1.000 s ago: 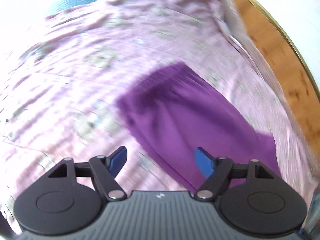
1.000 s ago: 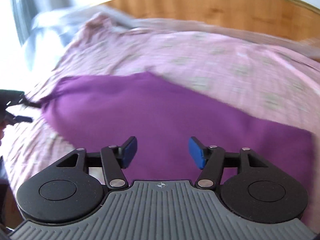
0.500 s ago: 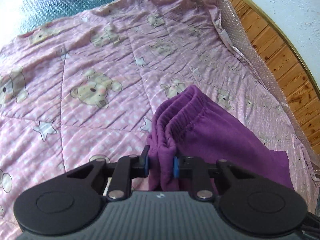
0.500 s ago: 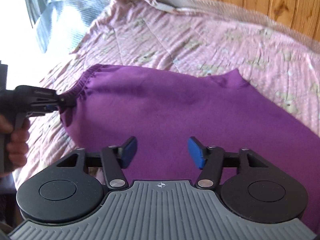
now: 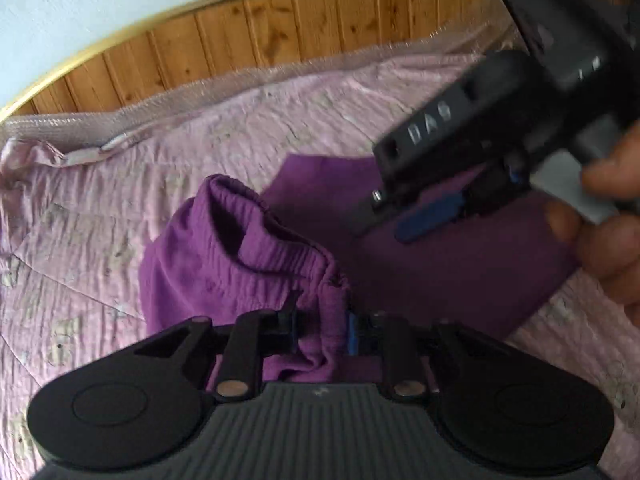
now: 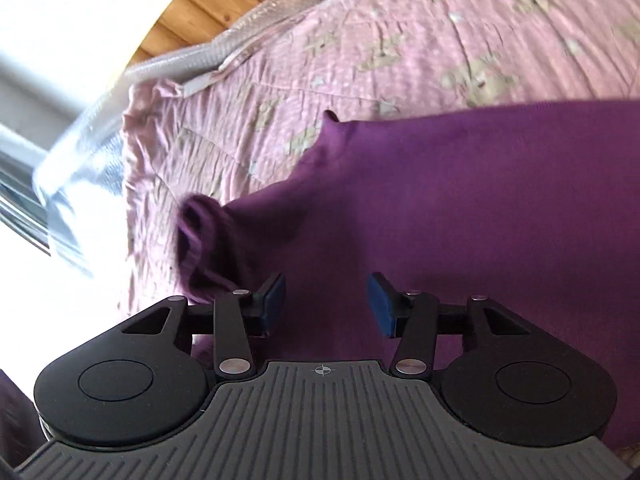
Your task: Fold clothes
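A purple garment (image 5: 240, 256) lies on a pink bear-print quilt (image 5: 80, 220). My left gripper (image 5: 322, 320) pinches the gathered elastic waistband, and the cloth bunches up in a fold in front of it. Its jaws are opening slightly with the cloth still pressed between the pads. In the left wrist view the right gripper, held by a hand (image 5: 608, 240), hovers over the flat part of the garment with one blue pad (image 5: 428, 218) showing. My right gripper (image 6: 326, 304) hangs above the purple garment (image 6: 460, 208). Its jaws are opening, and nothing is between them. The bunched waistband (image 6: 196, 236) lies to its left.
A wooden panelled wall (image 5: 280, 28) runs behind the bed, with a strip of clear bubble wrap (image 5: 200, 88) along the quilt's far edge. The pink quilt (image 6: 400, 40) spreads beyond the garment. A bright window (image 6: 40, 160) is at the left of the right wrist view.
My left gripper shut on the waistband, then rolled and carried it across toward the right gripper. My right gripper rolled and dropped closer over the garment, narrowing a little.
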{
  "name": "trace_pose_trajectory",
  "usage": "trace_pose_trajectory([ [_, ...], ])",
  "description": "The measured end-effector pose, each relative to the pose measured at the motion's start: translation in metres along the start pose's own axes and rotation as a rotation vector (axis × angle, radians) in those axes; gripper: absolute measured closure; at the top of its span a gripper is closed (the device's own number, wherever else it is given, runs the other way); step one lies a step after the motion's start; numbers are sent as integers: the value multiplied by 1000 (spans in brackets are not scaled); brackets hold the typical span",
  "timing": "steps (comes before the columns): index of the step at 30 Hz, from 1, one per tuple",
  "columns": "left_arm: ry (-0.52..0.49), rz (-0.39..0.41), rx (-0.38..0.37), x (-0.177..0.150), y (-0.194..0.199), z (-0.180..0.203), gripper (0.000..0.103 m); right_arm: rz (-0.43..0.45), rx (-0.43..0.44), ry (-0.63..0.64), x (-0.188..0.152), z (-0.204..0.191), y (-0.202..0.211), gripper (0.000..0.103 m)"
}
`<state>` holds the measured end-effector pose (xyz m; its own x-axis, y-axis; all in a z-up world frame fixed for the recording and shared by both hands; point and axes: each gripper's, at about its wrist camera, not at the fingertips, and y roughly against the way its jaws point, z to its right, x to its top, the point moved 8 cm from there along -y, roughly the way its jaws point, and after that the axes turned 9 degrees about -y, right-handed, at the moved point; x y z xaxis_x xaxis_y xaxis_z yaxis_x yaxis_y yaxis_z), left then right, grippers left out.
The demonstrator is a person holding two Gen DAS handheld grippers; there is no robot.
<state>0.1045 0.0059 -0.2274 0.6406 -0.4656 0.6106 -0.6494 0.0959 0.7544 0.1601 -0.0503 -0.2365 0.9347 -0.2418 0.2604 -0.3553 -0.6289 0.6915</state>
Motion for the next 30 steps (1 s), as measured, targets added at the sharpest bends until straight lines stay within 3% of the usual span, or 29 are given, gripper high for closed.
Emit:
trace_pose_trajectory([
  [2,-23,2,-26,-4,-2,6,70,-9,44,4,-1,-2,-2,41],
  [4,-21,5,-62,-7,-2,8,67,-8,92,33,-2,-16,-7,26],
  [6,-16,3,-95,-10,-1,9,65,-17,125,79,-4,-37,-19,18],
  [8,-15,-8,-117,-13,-1,10,64,-38,136,143,-3,-56,-31,18],
  [9,-13,-16,-122,-15,-2,11,64,-44,109,189,-2,-62,-39,24],
  [10,-7,-27,-120,-19,-4,10,64,-44,57,232,0,-65,-47,50],
  [12,26,-47,-118,-27,-7,6,64,-46,-52,319,3,-66,-63,80],
  [14,88,-57,-139,-35,-6,-2,64,-42,-165,405,1,-57,-74,79],
  [18,268,-14,-250,-39,25,-38,59,7,-205,525,-7,-65,-61,70],
  [20,373,34,-297,-41,45,-65,48,80,-186,543,-7,-76,-33,69],
  [22,518,73,-287,-52,57,-100,36,126,-149,563,-16,-89,-5,68],
  [25,701,35,-233,-78,33,-143,35,74,-145,594,-52,-86,5,79],
  [27,776,-18,-232,-92,7,-153,35,-5,-214,613,-82,-62,-18,83],
  [30,784,-59,-268,-95,-20,-151,36,16,-250,666,-93,-60,-22,82],
])
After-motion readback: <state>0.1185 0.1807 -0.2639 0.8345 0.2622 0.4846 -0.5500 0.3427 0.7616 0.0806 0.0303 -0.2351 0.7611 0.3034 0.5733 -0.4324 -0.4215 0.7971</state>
